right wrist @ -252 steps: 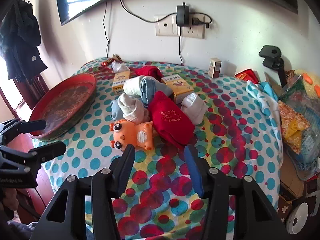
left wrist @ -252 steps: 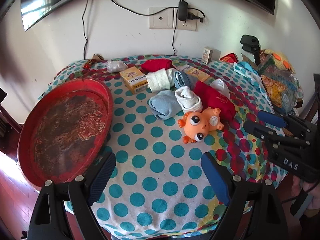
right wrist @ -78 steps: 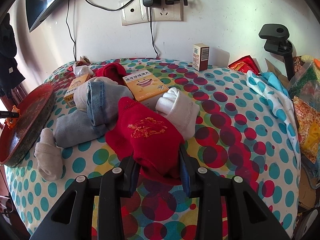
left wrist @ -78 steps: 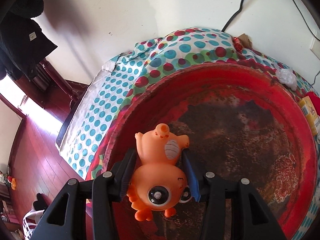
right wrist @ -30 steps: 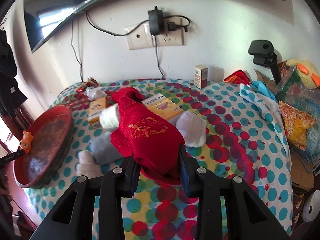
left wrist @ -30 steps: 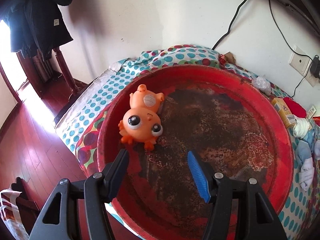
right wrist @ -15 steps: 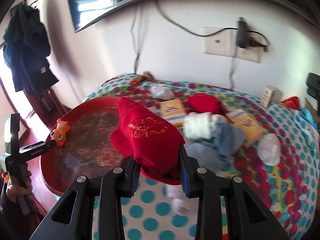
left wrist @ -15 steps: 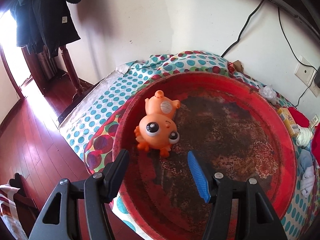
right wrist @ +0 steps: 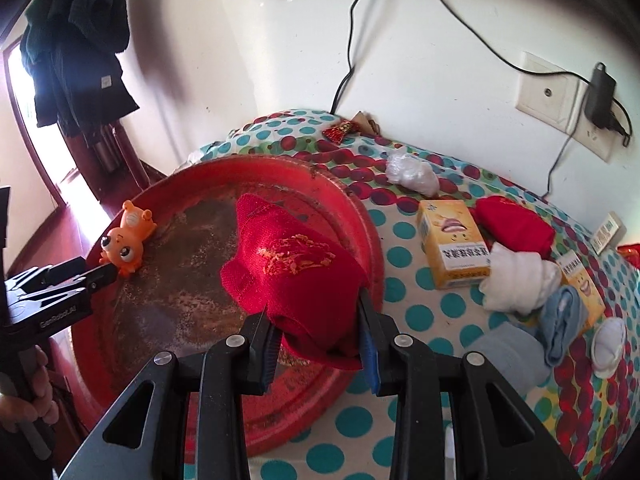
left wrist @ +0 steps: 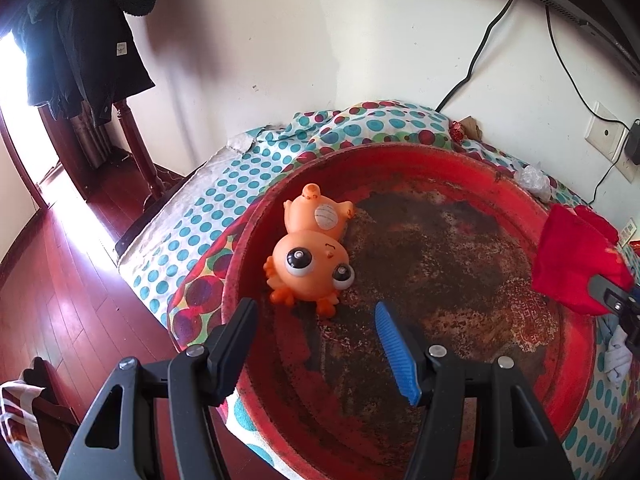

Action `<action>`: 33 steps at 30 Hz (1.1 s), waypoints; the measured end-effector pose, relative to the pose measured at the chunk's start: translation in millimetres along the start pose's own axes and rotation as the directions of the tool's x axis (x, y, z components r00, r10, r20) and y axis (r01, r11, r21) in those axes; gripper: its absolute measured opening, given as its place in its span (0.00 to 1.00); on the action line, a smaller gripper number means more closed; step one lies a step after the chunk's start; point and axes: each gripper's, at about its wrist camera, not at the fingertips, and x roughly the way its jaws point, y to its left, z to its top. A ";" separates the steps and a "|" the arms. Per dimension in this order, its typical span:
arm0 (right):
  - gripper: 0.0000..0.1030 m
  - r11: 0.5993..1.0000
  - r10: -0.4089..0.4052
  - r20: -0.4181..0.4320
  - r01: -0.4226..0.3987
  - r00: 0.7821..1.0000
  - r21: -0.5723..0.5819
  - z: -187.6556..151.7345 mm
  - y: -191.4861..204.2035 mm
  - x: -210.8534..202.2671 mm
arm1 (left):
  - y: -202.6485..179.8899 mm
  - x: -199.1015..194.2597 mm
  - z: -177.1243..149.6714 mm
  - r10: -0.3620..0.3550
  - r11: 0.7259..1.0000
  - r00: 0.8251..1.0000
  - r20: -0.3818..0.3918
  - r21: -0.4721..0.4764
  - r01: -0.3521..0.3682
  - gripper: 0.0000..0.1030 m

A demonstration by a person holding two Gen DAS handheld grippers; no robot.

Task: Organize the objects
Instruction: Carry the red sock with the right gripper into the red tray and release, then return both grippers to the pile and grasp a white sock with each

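Toys: 1 orange toy (left wrist: 310, 258) in tray (left wrist: 460, 164) | right tool (right wrist: 316, 334): 1 red sock (right wrist: 296, 264)

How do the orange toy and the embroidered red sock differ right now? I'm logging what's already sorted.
The orange toy lies loose in the red tray; the red sock is clamped in the right gripper above it. The toy looks moulded, the sock soft knit. The left gripper is open, empty.

Strong daylight is admitted from a blown-out doorway (left wrist: 10, 92) far left of the jaws; glare is thrown across the floor (left wrist: 72, 248). Edges are bent and vignetted. Focus is kept sharp.
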 end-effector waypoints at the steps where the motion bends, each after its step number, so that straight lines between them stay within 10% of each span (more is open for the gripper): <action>1: 0.30 1.000 -0.004 -0.003 0.004 1.000 -0.006 1.4 2.1 3.0 | 0.1 -0.6 0.3 0.000 1.000 1.000 0.003 0.000 0.000 0.61; 19: 0.31 0.997 -0.042 -0.083 0.037 0.996 -0.069 11.8 15.9 51.5 | 6.6 -4.2 2.1 -0.004 1.000 1.000 0.018 -0.028 0.004 0.61; 33: 0.56 0.999 -0.012 -0.010 0.011 1.000 -0.052 2.9 12.1 18.8 | -2.7 3.3 -0.4 0.006 1.000 1.000 -0.005 0.012 -0.006 0.61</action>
